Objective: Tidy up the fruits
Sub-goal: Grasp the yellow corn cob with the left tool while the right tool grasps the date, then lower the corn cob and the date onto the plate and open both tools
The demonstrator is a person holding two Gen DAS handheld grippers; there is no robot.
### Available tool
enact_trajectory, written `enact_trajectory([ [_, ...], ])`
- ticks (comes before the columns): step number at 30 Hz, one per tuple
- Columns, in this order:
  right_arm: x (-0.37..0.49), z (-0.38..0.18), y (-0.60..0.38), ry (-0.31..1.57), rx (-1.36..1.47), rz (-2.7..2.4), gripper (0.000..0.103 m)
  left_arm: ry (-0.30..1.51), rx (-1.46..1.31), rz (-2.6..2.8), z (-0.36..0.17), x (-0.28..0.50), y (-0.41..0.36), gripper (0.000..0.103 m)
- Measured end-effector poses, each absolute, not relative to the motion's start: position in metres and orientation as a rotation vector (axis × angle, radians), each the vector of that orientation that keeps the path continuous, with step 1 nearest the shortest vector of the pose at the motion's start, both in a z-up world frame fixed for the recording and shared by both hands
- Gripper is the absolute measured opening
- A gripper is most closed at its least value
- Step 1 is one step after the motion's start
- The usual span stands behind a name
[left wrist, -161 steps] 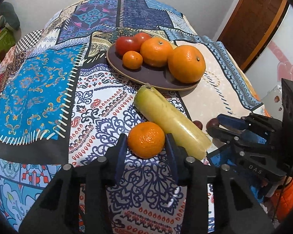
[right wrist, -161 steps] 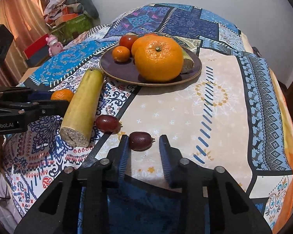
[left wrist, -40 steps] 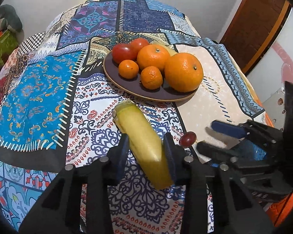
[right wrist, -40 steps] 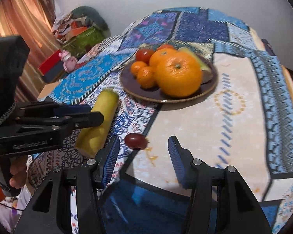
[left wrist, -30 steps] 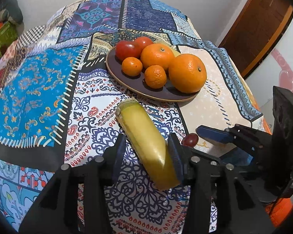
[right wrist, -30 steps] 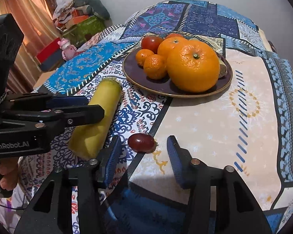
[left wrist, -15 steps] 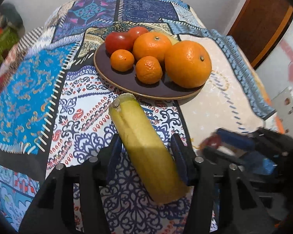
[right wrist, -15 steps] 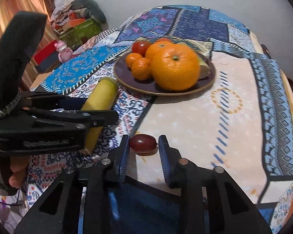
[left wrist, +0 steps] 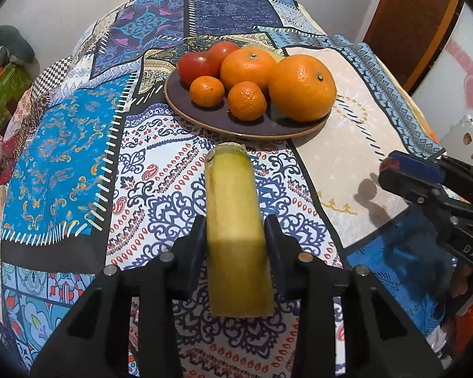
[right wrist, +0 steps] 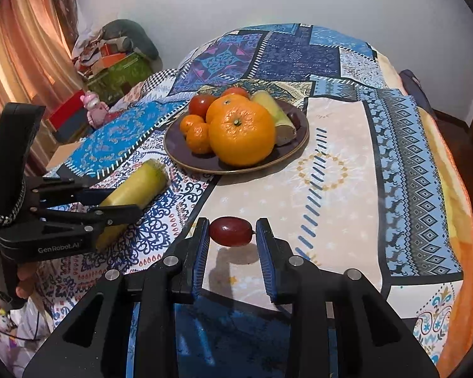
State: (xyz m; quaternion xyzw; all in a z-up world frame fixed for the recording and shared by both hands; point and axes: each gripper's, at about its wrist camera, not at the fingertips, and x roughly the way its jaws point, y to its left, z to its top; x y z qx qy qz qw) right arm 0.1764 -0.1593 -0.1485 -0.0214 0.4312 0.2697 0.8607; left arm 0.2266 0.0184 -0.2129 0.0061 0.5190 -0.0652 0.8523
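Note:
My left gripper (left wrist: 235, 230) is shut on a thick yellow-green cane piece (left wrist: 235, 217) and holds it above the cloth, pointing at the plate. It also shows in the right wrist view (right wrist: 135, 189). My right gripper (right wrist: 231, 231) is shut on a small dark red fruit (right wrist: 230, 231), lifted above its shadow. The dark plate (left wrist: 205, 111) holds a big orange (left wrist: 301, 87), a medium orange (left wrist: 247, 66), two small mandarins (left wrist: 246, 100), tomatoes (left wrist: 196, 64), and in the right wrist view another cane piece (right wrist: 272, 110).
The table wears a patchwork patterned cloth (left wrist: 63, 145). A brown door (left wrist: 406, 22) stands at the right. Boxes and a pink toy (right wrist: 93, 102) sit beyond the table's left side, by an orange curtain (right wrist: 19, 47).
My left gripper closed on the cane piece and lifted it. My right gripper closed on the small red fruit and raised it off the cloth.

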Motion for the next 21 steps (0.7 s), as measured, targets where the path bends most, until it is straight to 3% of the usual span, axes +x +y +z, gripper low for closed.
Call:
enact_trajectory([
  [10, 0.179, -0.148, -0.159, 0.908, -0.038, 0.561, 0.028, 1.094, 0.036, -0.151, -0.224, 0.242, 0.011, 0.036],
  [21, 0.190, -0.131, -0.158, 0.857, -0.039, 0.557, 0.028, 1.029, -0.013, -0.149, -0.191, 0.234, 0.025, 0.035],
])
